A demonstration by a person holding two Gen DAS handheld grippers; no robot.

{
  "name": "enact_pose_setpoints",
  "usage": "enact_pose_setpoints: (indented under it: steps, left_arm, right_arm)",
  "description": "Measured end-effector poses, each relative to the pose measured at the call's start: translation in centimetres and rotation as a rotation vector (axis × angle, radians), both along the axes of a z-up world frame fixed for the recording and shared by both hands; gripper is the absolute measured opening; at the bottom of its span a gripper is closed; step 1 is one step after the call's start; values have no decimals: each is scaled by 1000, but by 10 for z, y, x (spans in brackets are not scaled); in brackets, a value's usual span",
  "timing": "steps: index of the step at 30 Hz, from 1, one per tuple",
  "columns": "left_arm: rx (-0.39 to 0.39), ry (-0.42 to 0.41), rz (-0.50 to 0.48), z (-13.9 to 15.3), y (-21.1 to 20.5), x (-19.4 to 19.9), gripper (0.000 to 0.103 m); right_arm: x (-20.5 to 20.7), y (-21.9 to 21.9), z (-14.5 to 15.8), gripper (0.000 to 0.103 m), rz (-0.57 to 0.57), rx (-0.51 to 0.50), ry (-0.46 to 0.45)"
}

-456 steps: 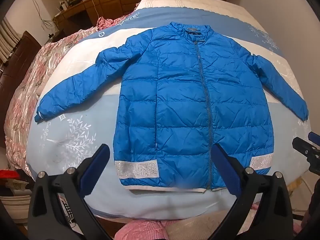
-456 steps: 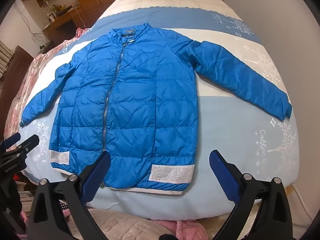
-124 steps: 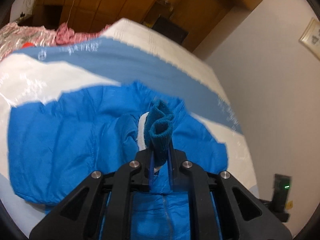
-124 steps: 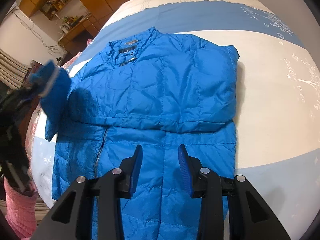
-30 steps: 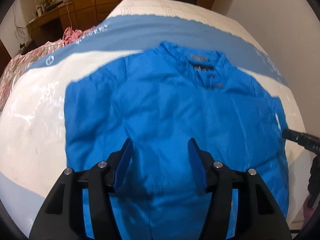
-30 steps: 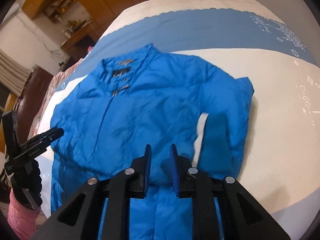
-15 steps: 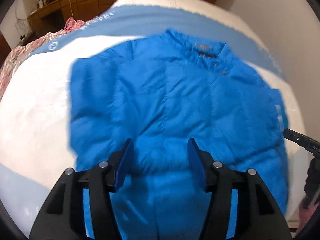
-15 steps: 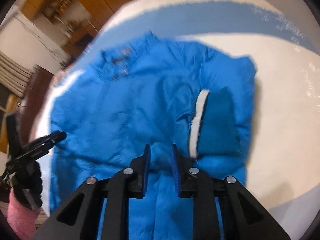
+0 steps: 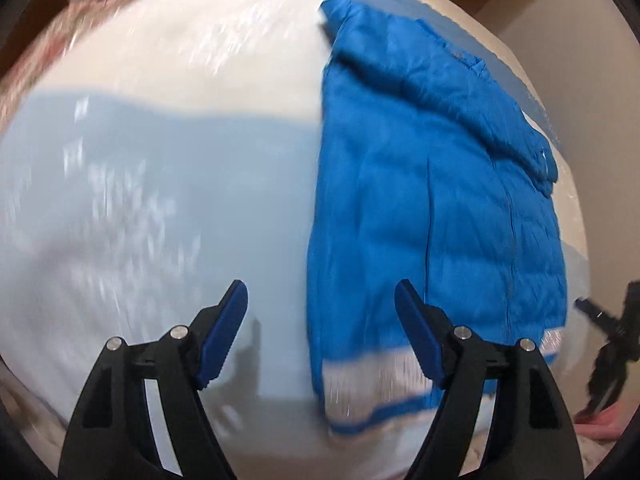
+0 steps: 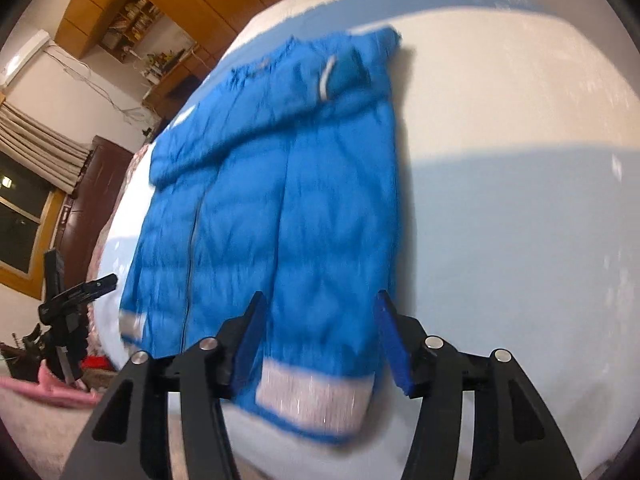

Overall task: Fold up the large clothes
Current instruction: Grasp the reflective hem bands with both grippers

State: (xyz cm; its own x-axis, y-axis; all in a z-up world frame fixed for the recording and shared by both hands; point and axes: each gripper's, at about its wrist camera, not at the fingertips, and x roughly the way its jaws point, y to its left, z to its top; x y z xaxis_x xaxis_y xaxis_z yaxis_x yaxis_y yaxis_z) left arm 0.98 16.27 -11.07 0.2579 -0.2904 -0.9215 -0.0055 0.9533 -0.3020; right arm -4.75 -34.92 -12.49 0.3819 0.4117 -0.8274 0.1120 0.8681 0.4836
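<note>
**Both grippers hanging open over the hem of the folded-in jacket**

A bright blue quilted puffer jacket (image 9: 436,208) is lying flat on a bed covered by a white and pale blue quilt with a faint white print (image 9: 152,184). Its sleeves are lying folded across the chest, so the body is showing as a long, narrow rectangle with the collar at the far end and the silvery, sparkly hem band (image 10: 312,400) at the near end. A sleeve cuff with a white edge (image 10: 332,76) is resting on the upper chest in the right wrist view. Both views are smeared by motion blur.

The left gripper (image 9: 320,340) is hanging over the bed at the jacket's left lower edge. Its blue-padded fingers (image 9: 224,332) are standing wide apart, having just been opening, and nothing is lying between them but the quilt and the edge of the jacket below; they are gripping nothing.

The right gripper (image 10: 320,340) is hanging over the jacket's lower right corner, above the hem band. Its jaws have just been opening too, and the blue pads (image 10: 392,340) are standing apart with only the jacket fabric beneath them, not pinched.

Each gripper is showing at the edge of the other's view, just beside the jacket's hem. Wooden cupboards and shelves (image 10: 132,12) are standing behind the bed, and a pale curtain (image 10: 36,144) is hanging at the left.
</note>
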Motion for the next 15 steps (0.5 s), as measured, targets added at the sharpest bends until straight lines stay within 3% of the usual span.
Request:
enact_pose_setpoints:
  steps: [6,15]
  left_arm:
    - [-78,46,27,-21,4,-33,75]
    - [-130,64,8,-33,-11,-42,75]
  right_arm:
    - [-40,0,-17,58,-29,84,38]
    - [-50,9,-41,59,-57,148,55]
